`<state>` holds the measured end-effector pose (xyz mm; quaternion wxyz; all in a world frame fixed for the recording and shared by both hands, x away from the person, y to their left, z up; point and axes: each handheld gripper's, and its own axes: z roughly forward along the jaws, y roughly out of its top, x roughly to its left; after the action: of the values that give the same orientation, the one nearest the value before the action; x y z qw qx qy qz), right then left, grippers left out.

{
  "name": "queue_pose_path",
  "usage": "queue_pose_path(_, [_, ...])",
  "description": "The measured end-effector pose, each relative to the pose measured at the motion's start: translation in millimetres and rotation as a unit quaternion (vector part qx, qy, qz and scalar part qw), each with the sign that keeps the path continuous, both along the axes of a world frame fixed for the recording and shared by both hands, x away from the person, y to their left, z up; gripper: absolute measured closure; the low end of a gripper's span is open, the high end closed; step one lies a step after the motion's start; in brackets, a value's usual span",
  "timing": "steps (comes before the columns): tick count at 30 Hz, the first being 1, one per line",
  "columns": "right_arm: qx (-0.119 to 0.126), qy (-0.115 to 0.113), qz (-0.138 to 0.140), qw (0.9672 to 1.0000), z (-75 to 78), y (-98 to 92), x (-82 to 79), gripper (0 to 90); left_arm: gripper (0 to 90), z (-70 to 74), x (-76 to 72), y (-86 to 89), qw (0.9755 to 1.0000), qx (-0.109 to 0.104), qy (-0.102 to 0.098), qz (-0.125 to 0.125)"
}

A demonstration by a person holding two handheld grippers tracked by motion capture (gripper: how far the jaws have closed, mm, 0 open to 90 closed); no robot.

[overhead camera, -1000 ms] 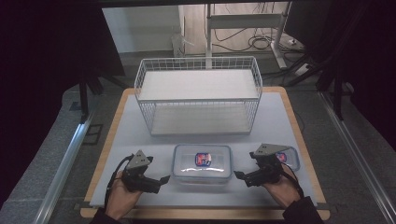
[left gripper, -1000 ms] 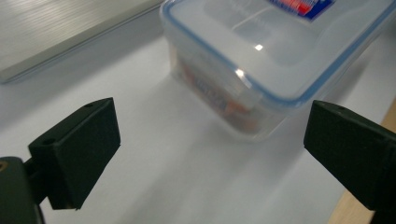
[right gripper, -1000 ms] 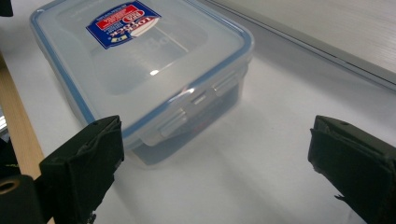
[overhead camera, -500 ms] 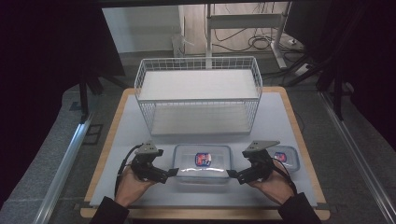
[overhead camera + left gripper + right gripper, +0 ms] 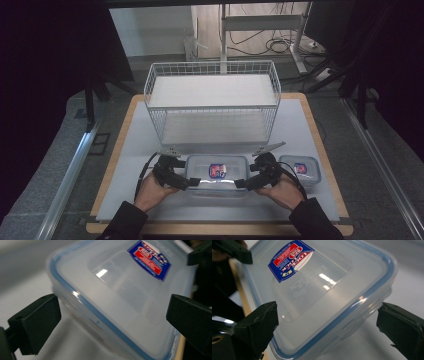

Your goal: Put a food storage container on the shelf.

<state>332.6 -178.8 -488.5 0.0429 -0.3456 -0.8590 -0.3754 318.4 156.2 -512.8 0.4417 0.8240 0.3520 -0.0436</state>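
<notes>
The large container's (image 5: pixel 117 297) near corner ran off the left gripper view's bottom edge, and its label (image 5: pixel 217 170) print was too small to read from above.

A wire basket (image 5: pixel 212 102) stands at the far middle of the worktop (image 5: pixel 125 145). Nearer the person, before the basket, a large lidded container (image 5: pixel 216 174) lies on the worktop at the middle. A small lidded container (image 5: pixel 299 170) lies just to its right, close beside it. The left claw (image 5: pixel 192 182) sits at the large container's left end and the right claw (image 5: pixel 241 184) at its right end, each with its jaws spread wide about a near corner of the container (image 5: pixel 112 297), the lid's edge (image 5: pixel 352 307) lying between them. The hands (image 5: pixel 150 190) come in from the near edge of the worktop, behind the claws.
</notes>
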Motion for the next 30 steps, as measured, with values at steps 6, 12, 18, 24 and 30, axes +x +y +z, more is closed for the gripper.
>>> queue_pose_path(6, [0.025, 0.029, 0.001, 0.9993, -5.1, -2.1, 4.8, 7.9, 2.9, -1.0, -0.9, 1.5, 0.9997, -0.011, 0.024, 0.003])
queue_pose_path(12, [0.032, 0.040, -0.004, 0.9987, -3.4, -6.8, 0.8, 14.5, 8.1, 0.8, -12.2, 4.3, 0.9997, -0.008, 0.025, 0.003])
queue_pose_path(18, [0.021, 0.018, -0.001, 0.9996, 1.5, -7.1, -11.7, 18.8, 12.8, 5.7, -25.3, 4.1, 0.9999, 0.003, 0.007, 0.009])
queue_pose_path(24, [0.057, 0.005, -0.017, 0.9982, 3.8, -19.9, -24.9, 36.4, 24.4, 7.4, -41.7, 7.9, 0.9998, 0.002, -0.008, 0.018])
queue_pose_path(30, [0.074, -0.007, -0.019, 0.9971, 6.1, -25.3, -32.9, 44.3, 41.6, 5.0, -49.4, 24.4, 0.9977, -0.054, 0.013, 0.039])
